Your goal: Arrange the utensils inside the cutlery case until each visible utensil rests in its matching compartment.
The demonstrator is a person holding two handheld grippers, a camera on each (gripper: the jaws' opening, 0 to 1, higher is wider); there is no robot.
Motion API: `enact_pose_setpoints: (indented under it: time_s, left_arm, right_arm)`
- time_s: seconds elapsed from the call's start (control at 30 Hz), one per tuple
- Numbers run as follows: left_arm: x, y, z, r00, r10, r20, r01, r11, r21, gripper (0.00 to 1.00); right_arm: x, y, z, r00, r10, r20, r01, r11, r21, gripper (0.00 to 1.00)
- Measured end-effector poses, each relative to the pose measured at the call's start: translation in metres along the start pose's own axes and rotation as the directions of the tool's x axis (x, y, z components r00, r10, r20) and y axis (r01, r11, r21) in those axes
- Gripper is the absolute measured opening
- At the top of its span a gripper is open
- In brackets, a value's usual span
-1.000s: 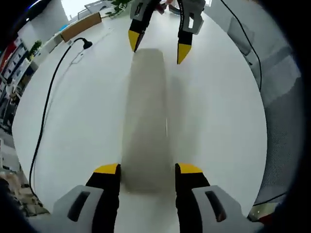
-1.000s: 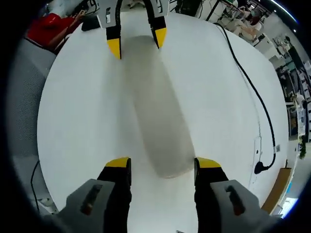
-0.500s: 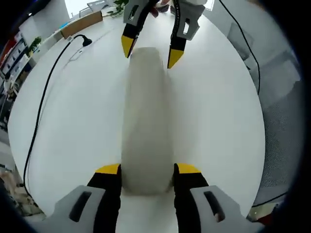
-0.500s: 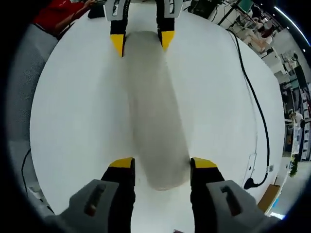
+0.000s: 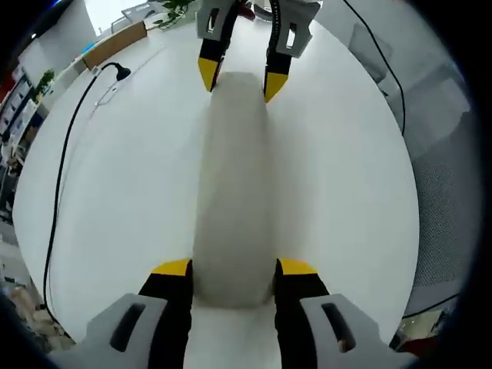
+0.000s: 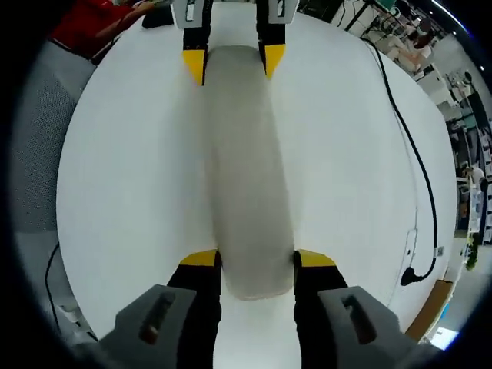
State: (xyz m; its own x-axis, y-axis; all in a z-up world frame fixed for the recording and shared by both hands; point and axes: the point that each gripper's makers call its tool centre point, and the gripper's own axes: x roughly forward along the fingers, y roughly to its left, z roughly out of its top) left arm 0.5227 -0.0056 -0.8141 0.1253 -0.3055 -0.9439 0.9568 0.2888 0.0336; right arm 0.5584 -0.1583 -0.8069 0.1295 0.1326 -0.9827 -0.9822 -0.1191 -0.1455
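Observation:
A long pale grey cutlery case (image 5: pixel 234 169) lies closed on the white table (image 5: pixel 346 192); no utensils can be seen. In the left gripper view my left gripper (image 5: pixel 234 269) has its jaws pressed against both sides of the case's near end. My right gripper (image 5: pixel 241 77) clasps the far end. In the right gripper view the same case (image 6: pixel 247 154) runs away from my right gripper (image 6: pixel 257 260), whose jaws touch its two sides. My left gripper (image 6: pixel 234 63) grips the opposite end.
A black cable (image 5: pixel 65 161) with a plug (image 5: pixel 119 71) trails over the table on one side of the case, and the cable (image 6: pixel 411 154) also appears in the right gripper view. A grey mesh chair (image 5: pixel 450 207) stands by the table edge. A wooden box (image 5: pixel 115 42) sits far off.
Both grippers have moved in over the ends of the case. The right gripper's jaws have narrowed onto the case's sides. The case now lies straight between the two grippers.

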Motion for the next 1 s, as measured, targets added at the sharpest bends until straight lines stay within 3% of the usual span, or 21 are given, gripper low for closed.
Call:
enact_pose_setpoints:
  time_s: [0.17,0.57,1.0]
  left_arm:
    - [0.001,-0.005,0.000,0.999,-0.009,-0.050,0.010,1.000,0.009,0.42]
    - [0.001,-0.025,-0.001,0.994,-0.020,-0.105,0.026,0.998,0.055,0.42]
    - [0.000,-0.049,-0.004,0.993,-0.019,-0.119,0.028,0.997,0.075,0.42]
  right_arm:
    - [0.000,0.009,-0.003,0.999,-0.010,-0.043,0.010,1.000,-0.013,0.35]
    - [-0.003,0.035,-0.009,0.999,-0.012,-0.034,0.013,1.000,0.028,0.35]
    - [-0.006,0.061,-0.011,0.998,-0.036,-0.046,0.037,0.999,0.028,0.35]
